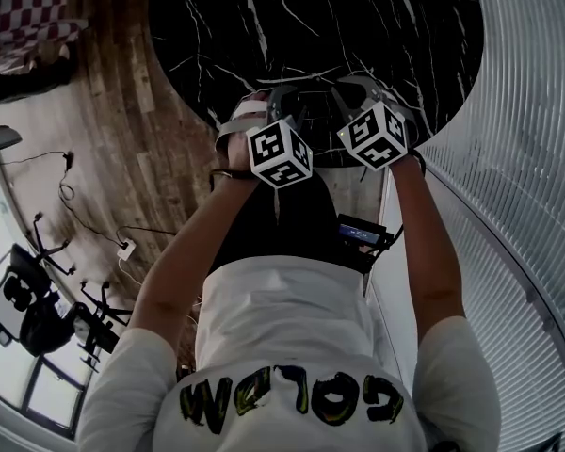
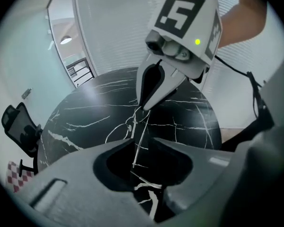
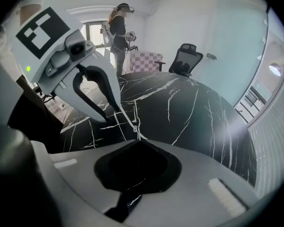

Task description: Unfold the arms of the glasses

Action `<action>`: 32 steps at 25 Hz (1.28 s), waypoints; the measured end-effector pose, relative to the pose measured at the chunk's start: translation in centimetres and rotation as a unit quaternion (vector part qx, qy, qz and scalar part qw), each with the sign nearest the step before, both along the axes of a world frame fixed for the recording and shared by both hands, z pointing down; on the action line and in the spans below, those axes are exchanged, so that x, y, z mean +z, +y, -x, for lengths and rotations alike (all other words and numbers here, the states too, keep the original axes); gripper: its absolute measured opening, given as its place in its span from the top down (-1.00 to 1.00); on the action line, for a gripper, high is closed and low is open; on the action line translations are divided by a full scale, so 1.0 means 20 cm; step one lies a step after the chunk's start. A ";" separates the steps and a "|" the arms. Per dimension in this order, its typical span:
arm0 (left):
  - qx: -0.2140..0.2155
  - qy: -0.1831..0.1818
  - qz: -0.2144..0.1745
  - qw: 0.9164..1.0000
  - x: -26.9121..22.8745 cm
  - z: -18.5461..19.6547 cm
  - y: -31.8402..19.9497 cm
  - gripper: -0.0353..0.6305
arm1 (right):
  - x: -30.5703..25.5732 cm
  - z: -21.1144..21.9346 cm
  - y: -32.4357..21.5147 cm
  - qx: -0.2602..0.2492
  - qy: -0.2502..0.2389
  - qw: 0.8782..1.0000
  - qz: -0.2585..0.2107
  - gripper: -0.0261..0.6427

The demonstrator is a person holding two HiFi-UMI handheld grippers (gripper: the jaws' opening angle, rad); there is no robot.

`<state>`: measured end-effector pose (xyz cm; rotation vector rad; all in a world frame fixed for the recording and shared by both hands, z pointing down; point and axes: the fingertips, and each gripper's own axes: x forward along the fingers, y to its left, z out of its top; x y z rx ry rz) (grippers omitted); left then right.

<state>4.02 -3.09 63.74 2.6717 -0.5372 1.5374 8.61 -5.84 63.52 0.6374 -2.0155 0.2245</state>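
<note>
Fingers [image 2: 80, 174] of the left gripper [image 2: 141, 148] stand apart, and one thin arm of the pale wire-framed glasses [image 2: 139, 141] runs up through the gap without either pad pressing on it. At 12 o'clock in that gripper's view the right gripper [image 3: 137, 140] points back toward it, its tips pinched together on the frame, probably near a hinge, though the wire is too fine to be sure. The glasses hang between the two grippers, above the near edge of the round black marble table with white veins [image 1: 358, 26], which fills 12 o'clock in the head view. Brown wooden plank flooring [image 1: 122, 121] spreads from 9 to 11 o'clock there, with a white power strip and dark cables [image 1: 125, 249] lying on it at 8 o'clock. A pale ribbed wall [image 1: 527, 158] curves along 3 o'clock. In the right gripper view a black mesh office chair [image 3: 184, 58] stands beyond the table at 1 o'clock, a red-and-white checked seat [image 3: 144, 60] just beside it, and a second person [image 3: 120, 27] stands by a bright window at 12 o'clock.
</note>
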 end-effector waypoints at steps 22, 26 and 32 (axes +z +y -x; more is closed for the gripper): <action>0.040 -0.055 -0.043 0.997 0.06 -0.05 0.04 0.84 | 0.01 -0.04 -0.04 0.038 -0.009 0.999 0.000 0.92; 0.031 -0.054 -0.041 0.997 0.06 -0.05 0.07 0.84 | 0.01 -0.04 -0.03 0.043 -0.009 0.999 0.002 0.92; 0.019 -0.051 -0.035 0.998 0.05 -0.06 0.10 0.84 | 0.00 -0.05 -0.04 0.052 -0.013 0.999 0.006 0.92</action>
